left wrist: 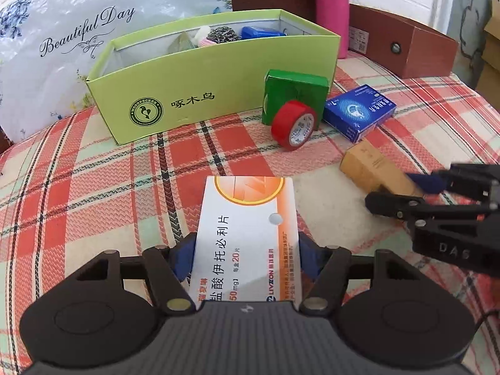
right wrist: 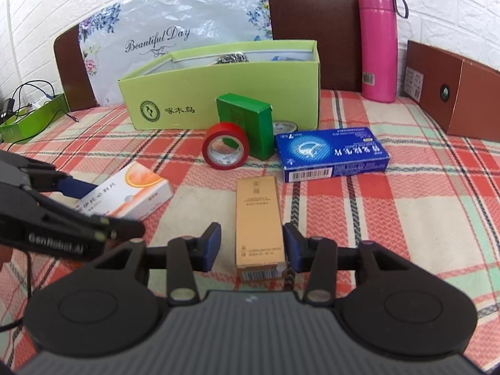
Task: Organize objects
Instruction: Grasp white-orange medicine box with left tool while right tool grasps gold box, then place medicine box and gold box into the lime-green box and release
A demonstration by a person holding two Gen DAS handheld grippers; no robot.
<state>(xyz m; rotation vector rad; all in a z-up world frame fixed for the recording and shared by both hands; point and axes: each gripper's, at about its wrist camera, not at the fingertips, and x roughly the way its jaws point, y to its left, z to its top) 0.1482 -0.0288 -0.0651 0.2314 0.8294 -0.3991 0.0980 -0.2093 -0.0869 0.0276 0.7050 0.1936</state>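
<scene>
My left gripper [left wrist: 247,259] is shut on a white and orange medicine box [left wrist: 247,218], its blue pads against the box's two long sides. From the right wrist view that box [right wrist: 134,190] lies low over the checked cloth with the left gripper [right wrist: 114,206] around it. A narrow gold carton [right wrist: 257,206] lies flat between the pads of my right gripper [right wrist: 251,245]. The right pad touches it, while a gap shows at the left pad, so the jaws stand open. The left wrist view shows the carton [left wrist: 368,165] with the right gripper [left wrist: 390,189] straddling it.
An open light-green box [left wrist: 237,72] with several items inside stands at the back. In front of it are a small green box [left wrist: 293,93], a red tape roll [left wrist: 282,122] and a blue box [left wrist: 359,112]. A pink bottle [right wrist: 378,43] and a brown box [right wrist: 462,93] stand at the back right.
</scene>
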